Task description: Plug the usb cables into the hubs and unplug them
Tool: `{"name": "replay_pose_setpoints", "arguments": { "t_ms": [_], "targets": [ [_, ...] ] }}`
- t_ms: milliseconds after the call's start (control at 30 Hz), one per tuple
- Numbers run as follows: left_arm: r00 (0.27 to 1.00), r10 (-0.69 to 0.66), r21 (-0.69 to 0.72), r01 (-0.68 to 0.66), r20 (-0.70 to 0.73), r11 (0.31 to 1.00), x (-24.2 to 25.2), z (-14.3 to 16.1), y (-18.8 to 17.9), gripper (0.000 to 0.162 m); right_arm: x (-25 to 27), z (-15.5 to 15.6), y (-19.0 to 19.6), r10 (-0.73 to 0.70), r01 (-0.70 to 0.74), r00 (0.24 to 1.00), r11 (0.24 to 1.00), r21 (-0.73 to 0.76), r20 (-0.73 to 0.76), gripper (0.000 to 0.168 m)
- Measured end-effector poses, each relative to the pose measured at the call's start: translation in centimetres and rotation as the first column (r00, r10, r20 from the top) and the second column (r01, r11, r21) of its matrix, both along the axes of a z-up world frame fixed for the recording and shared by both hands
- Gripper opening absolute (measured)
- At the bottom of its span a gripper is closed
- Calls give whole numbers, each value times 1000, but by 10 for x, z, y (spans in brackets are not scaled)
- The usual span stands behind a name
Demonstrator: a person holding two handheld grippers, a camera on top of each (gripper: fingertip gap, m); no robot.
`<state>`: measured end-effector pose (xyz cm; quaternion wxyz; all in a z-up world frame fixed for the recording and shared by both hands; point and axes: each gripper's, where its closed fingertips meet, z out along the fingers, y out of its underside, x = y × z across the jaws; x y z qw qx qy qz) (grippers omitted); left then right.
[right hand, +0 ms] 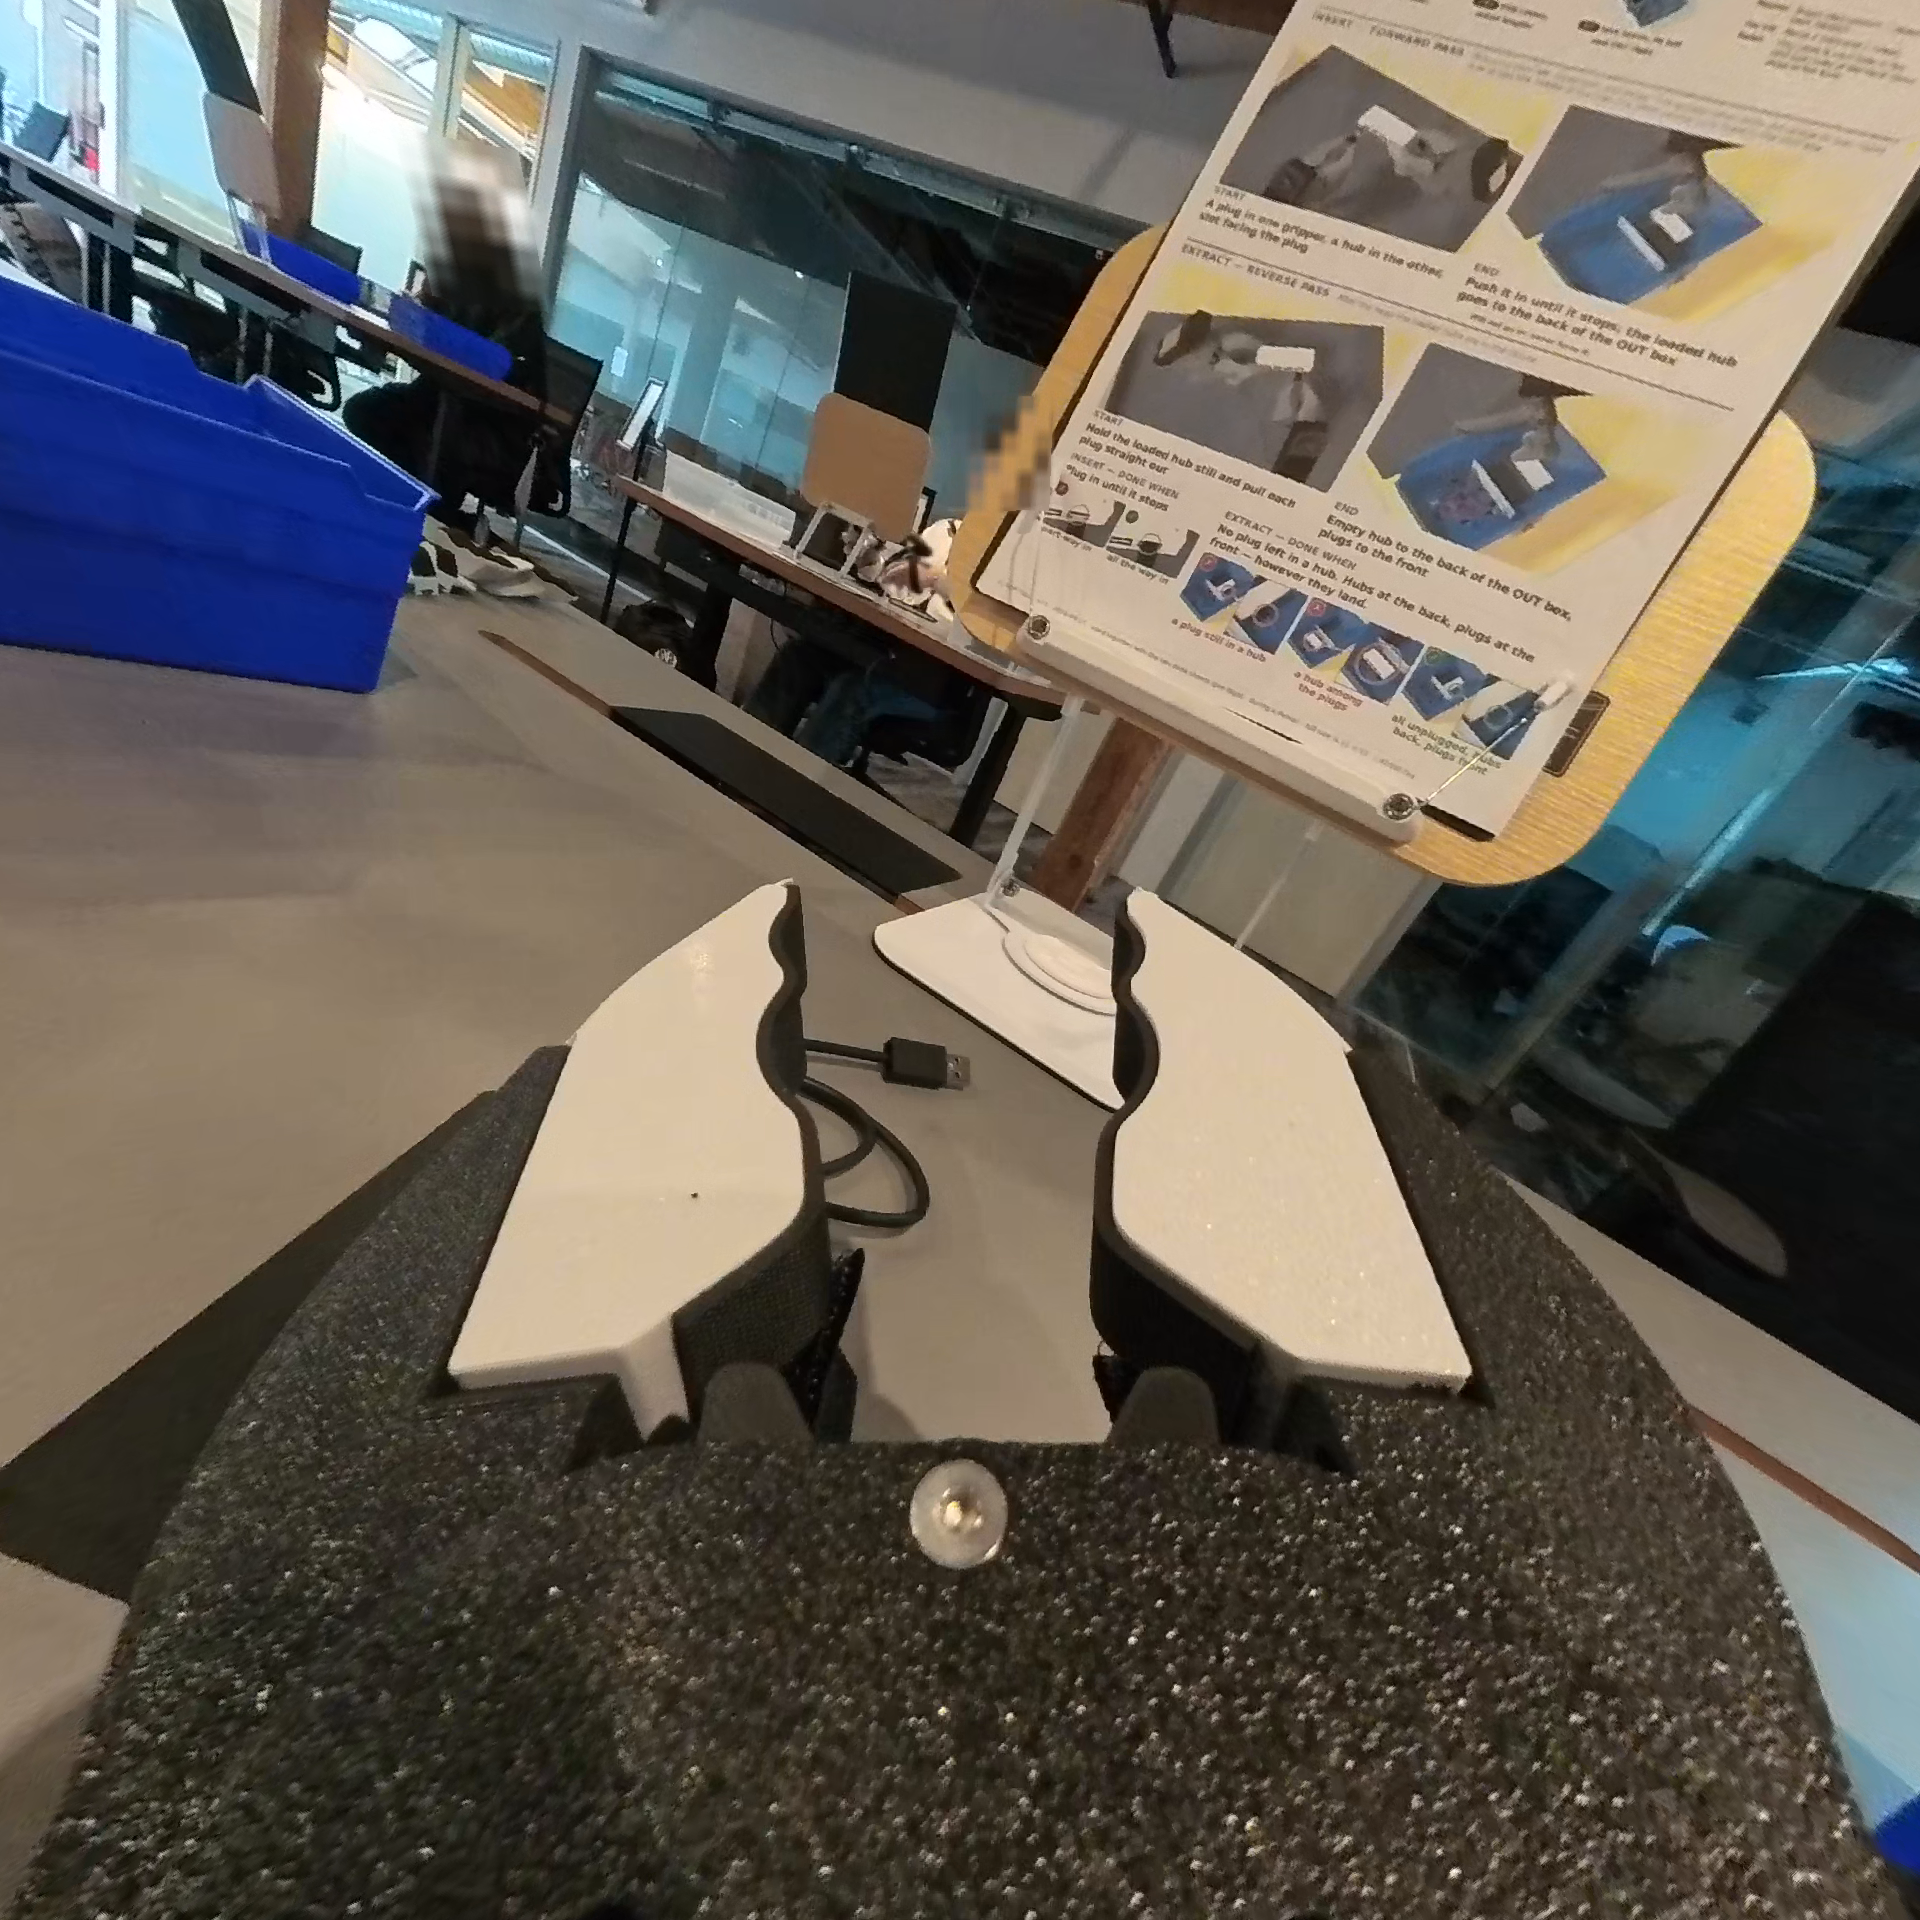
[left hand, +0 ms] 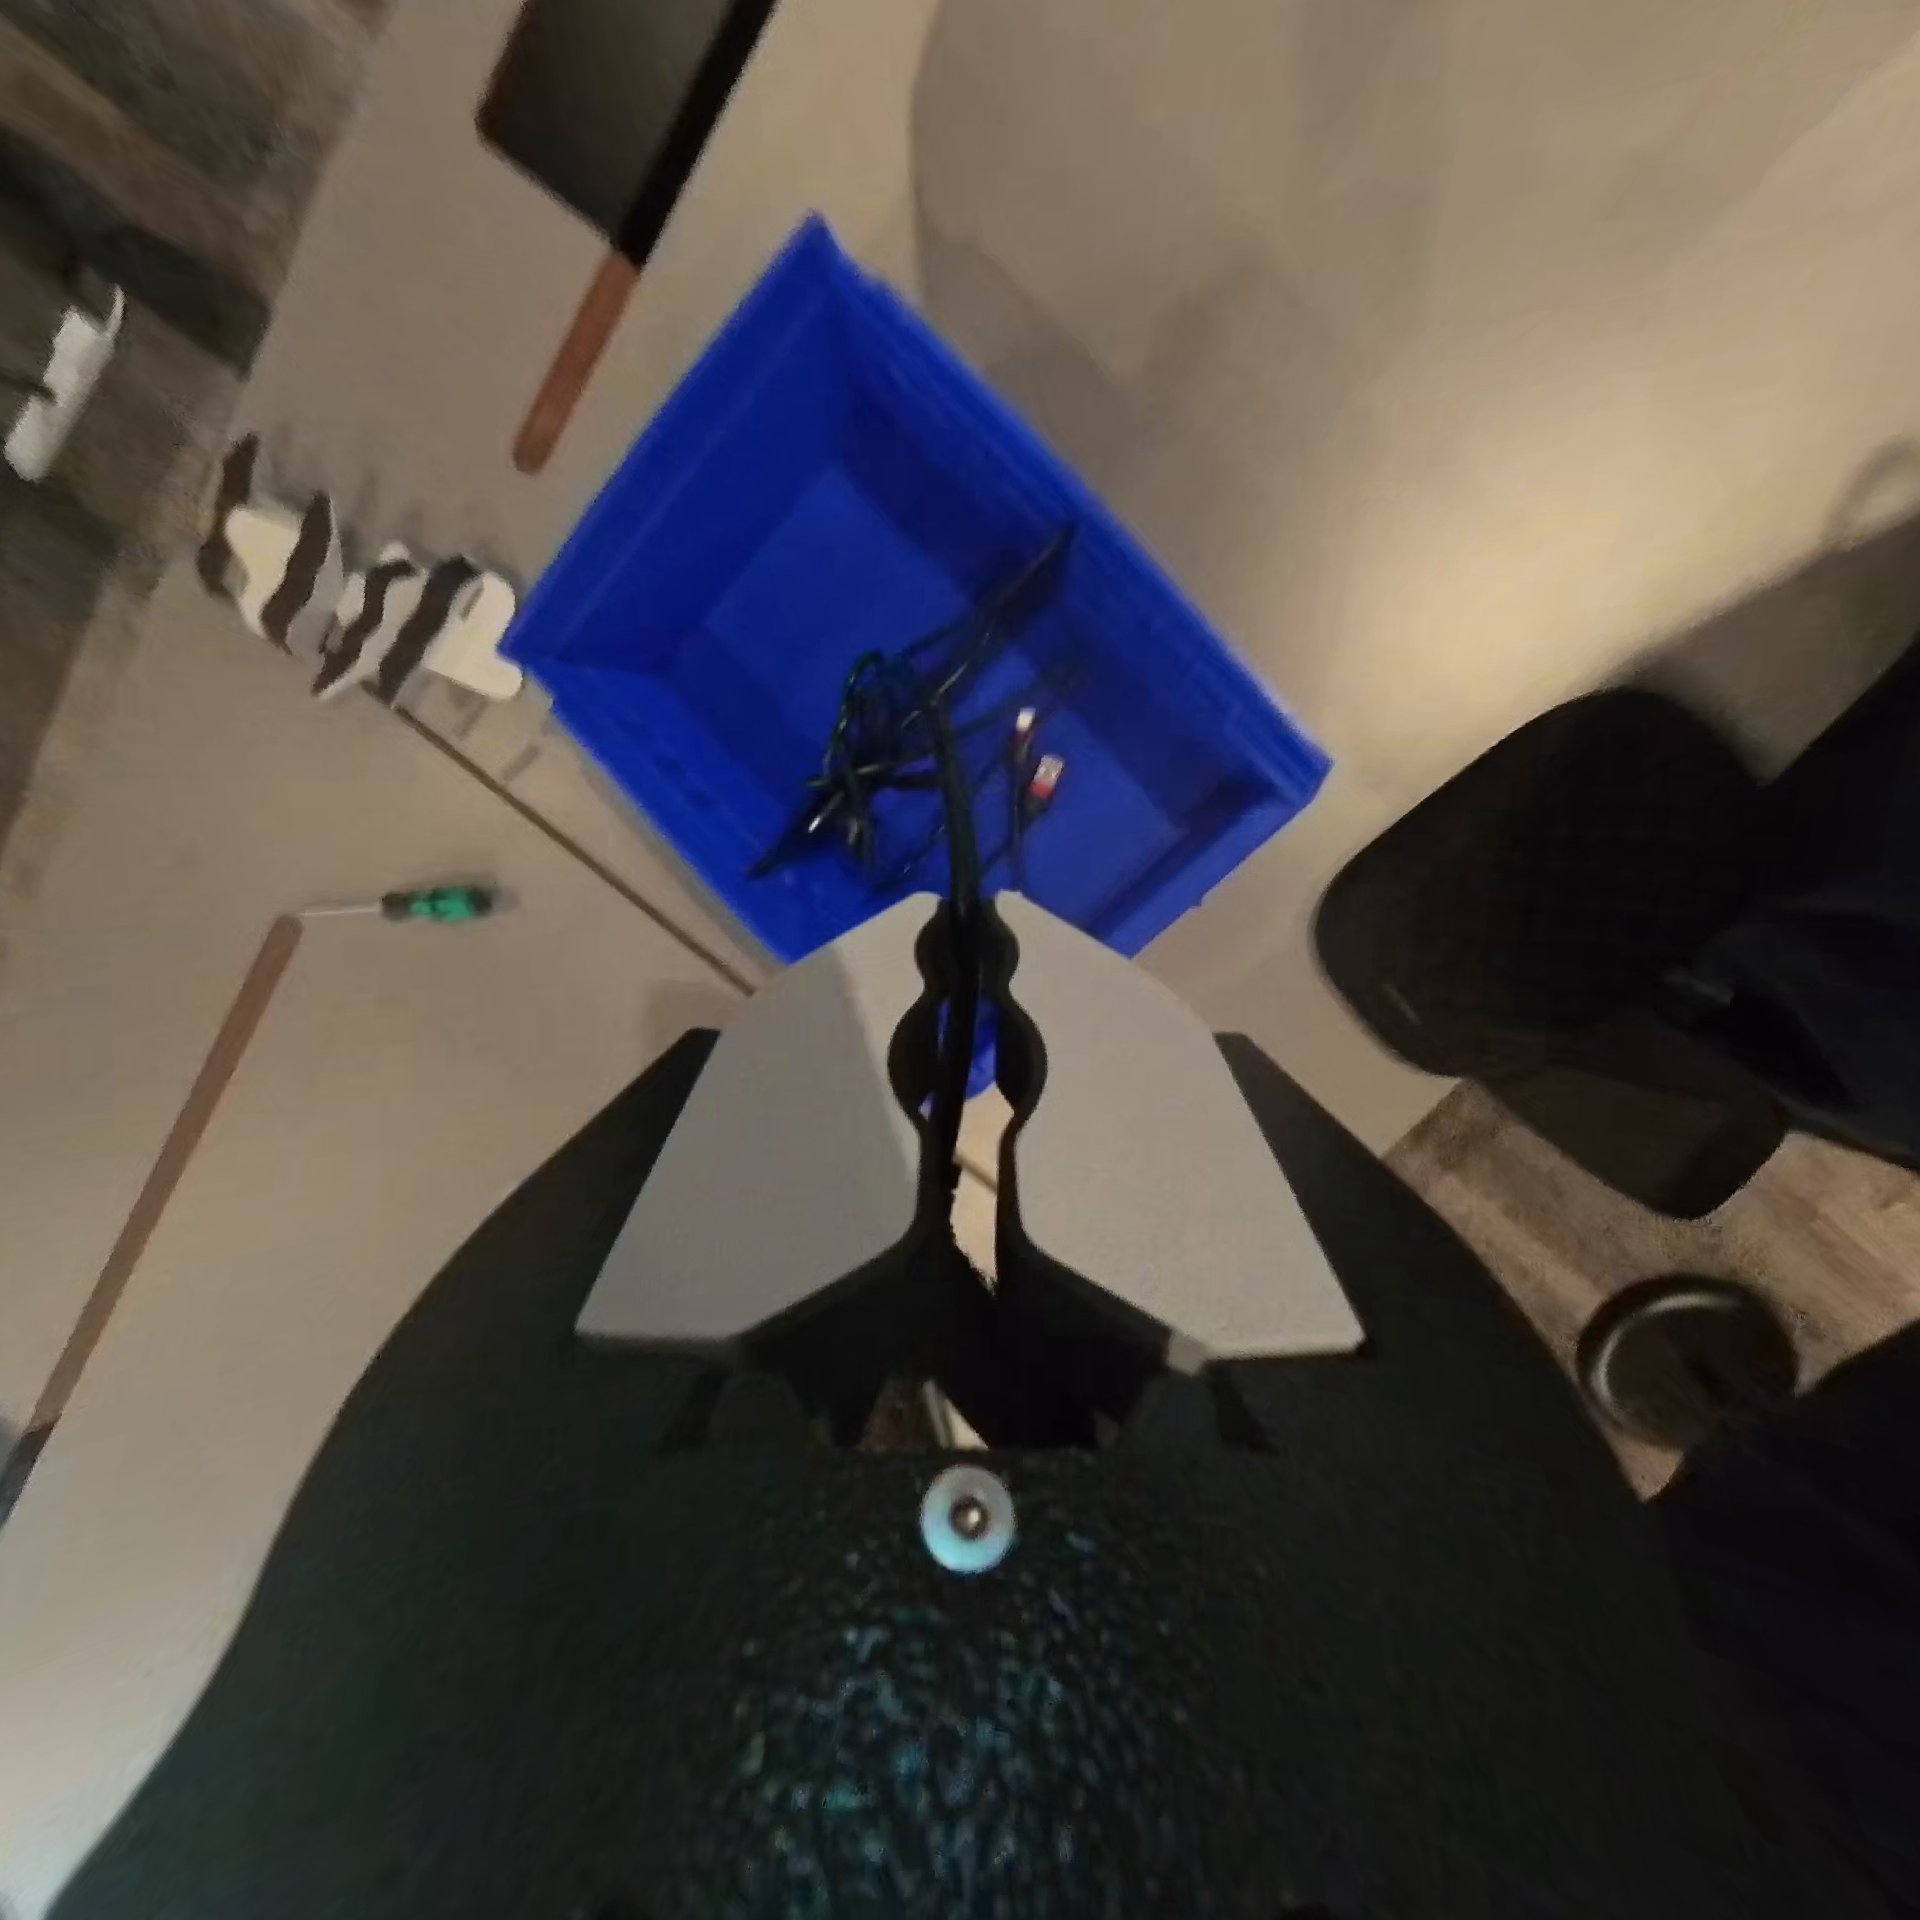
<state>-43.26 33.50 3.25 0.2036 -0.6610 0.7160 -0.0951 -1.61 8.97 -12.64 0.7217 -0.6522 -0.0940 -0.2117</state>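
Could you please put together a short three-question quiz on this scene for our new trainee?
1. True or false: the left gripper is shut on a black cable.
2. What lies between the open right gripper's fingers on the table?
3. Where does the held cable trail: A) blue bin, B) screwdriver, C) chair?

Key: 1 true; 2 a black USB cable; 3 A.

Left tool [left hand: 961, 935] points steeply down, fingers pinched together; right tool [right hand: 961, 914] is level, fingers spread wide
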Motion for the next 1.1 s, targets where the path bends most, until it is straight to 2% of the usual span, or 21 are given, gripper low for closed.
{"name": "replay_pose_setpoints", "arguments": {
  "t_ms": [167, 267, 333, 433, 467, 533, 600, 700, 867, 967, 1100],
  "targets": [
    [994, 24, 10, -25, 110, 1000, -6, 26, -2, 4, -2, 0, 0, 6, -6, 1000, 1000, 0, 4, 56],
    [997, 32, 1, -32, 72, 999, -19, 15, -1, 5, -2, 0, 0, 9, -9, 1000, 1000, -1, 7, 56],
    [985, 31, -40, -25, 168, 999, -17, 19, -6, 4, -3, 0, 0, 10, -10, 1000, 1000, 0, 10, 56],
    [982, 135, 39, -141, 132, 989, -47, 2, 17, 4, -5, 1, 0, 14, -14, 1000, 1000, 2, 13, 56],
    [975, 137, -7, -138, 175, 990, -50, -4, 15, 4, -5, 2, 0, 15, -15, 1000, 1000, 3, 15, 56],
    [935, 122, -129, -83, 333, 988, -45, -4, 4, 5, -6, 2, -1, 18, -18, 1000, 1000, 5, 19, 56],
    [888, 106, -148, -44, 447, 988, -46, 3, 1, 5, -7, 2, -1, 19, -19, 1000, 1000, 4, 19, 56],
    [788, 78, -176, 39, 611, 984, -45, 31, -7, 5, -7, 0, 0, 18, -18, 1000, 1000, -2, 22, 56],
    [690, 33, -188, 151, 723, 970, -24, 60, -30, 5, -8, 1, 1, 23, -23, 1000, 1000, 3, 11, 56],
    [642, -23, -181, 250, 767, 951, 7, 66, -53, 5, -10, 0, 2, 32, -32, 999, 999, -8, 15, 56],
    [571, -48, -235, 411, 819, 881, 58, 63, -85, 5, -13, 2, 1, 26, -26, 998, 1000, -5, 49, 53]
  ]
}}
